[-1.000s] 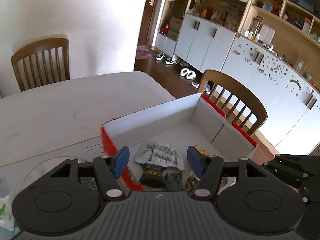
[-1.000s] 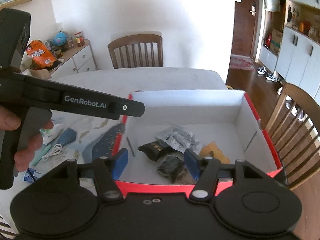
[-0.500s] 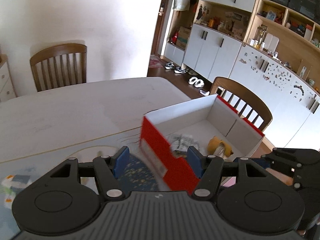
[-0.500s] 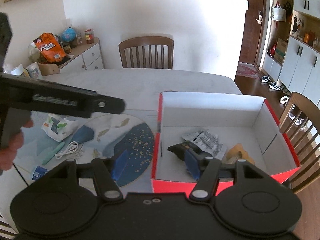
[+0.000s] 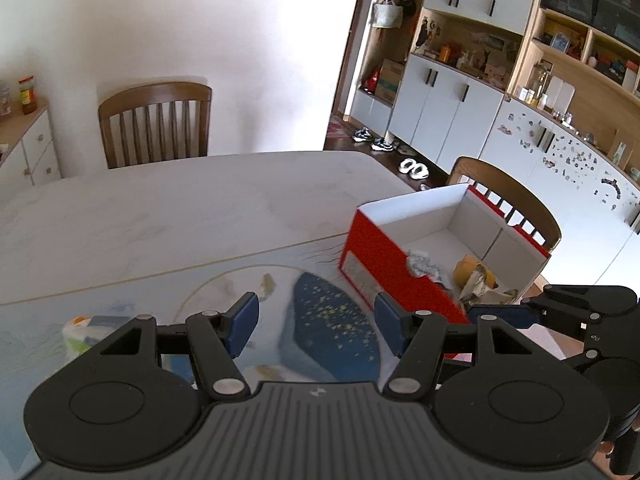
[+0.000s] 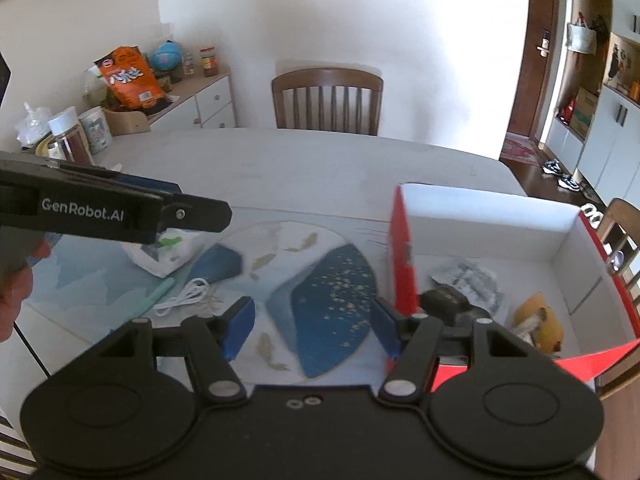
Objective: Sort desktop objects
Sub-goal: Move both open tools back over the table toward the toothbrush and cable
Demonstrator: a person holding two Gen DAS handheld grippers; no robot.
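A red box with a white inside (image 6: 480, 220) stands on the table at the right; it also shows in the left wrist view (image 5: 376, 252). It holds a printed packet (image 6: 468, 276), a dark packet (image 6: 444, 304) and a yellow object (image 6: 536, 316). On the blue mat (image 6: 332, 300) to the left lie a white-and-green pouch (image 6: 168, 252), a white cable (image 6: 184, 296) and a green pen (image 6: 156, 296). My left gripper (image 5: 316, 328) is open and empty above the mat. My right gripper (image 6: 312, 328) is open and empty, over the mat beside the box's left wall.
The left gripper's body (image 6: 112, 212) crosses the left of the right wrist view. Wooden chairs stand at the far side (image 6: 328, 100) and right (image 5: 512, 200) of the table. A sideboard with jars and a snack bag (image 6: 128, 76) is at the far left.
Both grippers have pulled back and swung left, from over the box to over the blue mat. Both stay open and empty. The box's contents have not moved.
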